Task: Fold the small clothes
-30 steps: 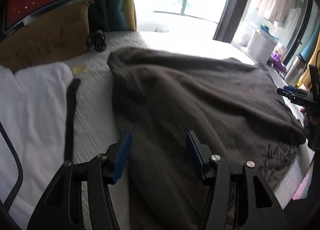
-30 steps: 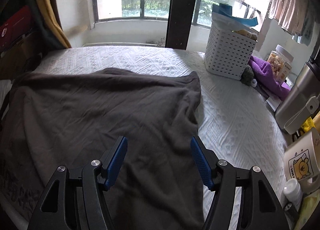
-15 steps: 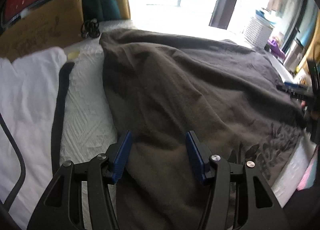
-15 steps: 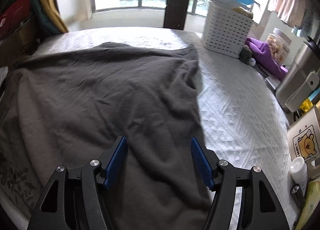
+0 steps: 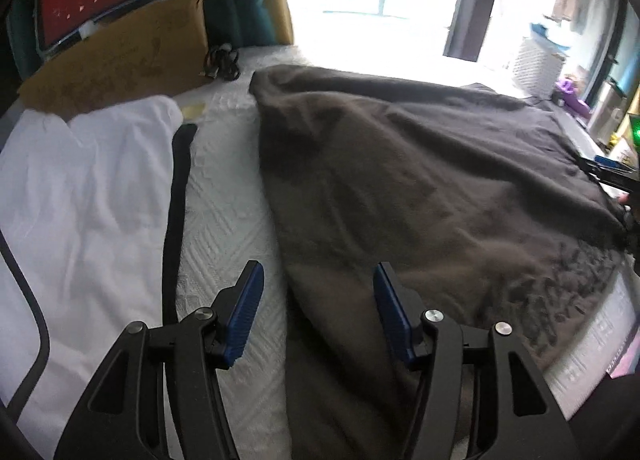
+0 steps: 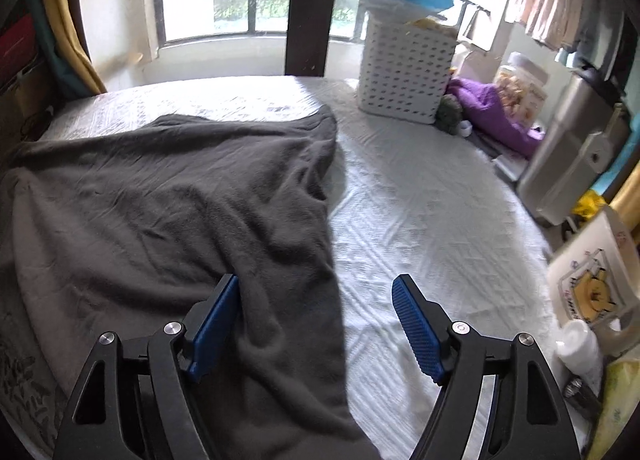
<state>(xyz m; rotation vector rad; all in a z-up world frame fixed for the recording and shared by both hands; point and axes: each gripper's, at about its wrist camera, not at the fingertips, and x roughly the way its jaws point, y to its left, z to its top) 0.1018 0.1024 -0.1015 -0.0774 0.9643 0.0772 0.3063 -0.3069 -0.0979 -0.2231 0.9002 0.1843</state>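
The left hand-held gripper [image 5: 318, 308] hangs over the near left edge of the big dark grey soft garment [image 5: 420, 200]. Its blue pads are apart and hold nothing; the cloth edge runs between them, lower down on the bed. The right hand-held gripper [image 6: 316, 324] hangs over the near right edge of the same garment [image 6: 168, 200]. Its jaws have just been opening and now stand wide apart, with the cloth edge lying under the gap. The left pad looks very close to the cloth, but I cannot tell if it touches.

The garment lies spread out on the white patterned bed cover [image 6: 420, 220]. Left of it lie a white cloth [image 5: 80, 200] and a long black strap [image 5: 176, 228]. Farther back, a white plastic basket with holes [image 6: 404, 68] stands beside a purple cloth [image 6: 492, 108].
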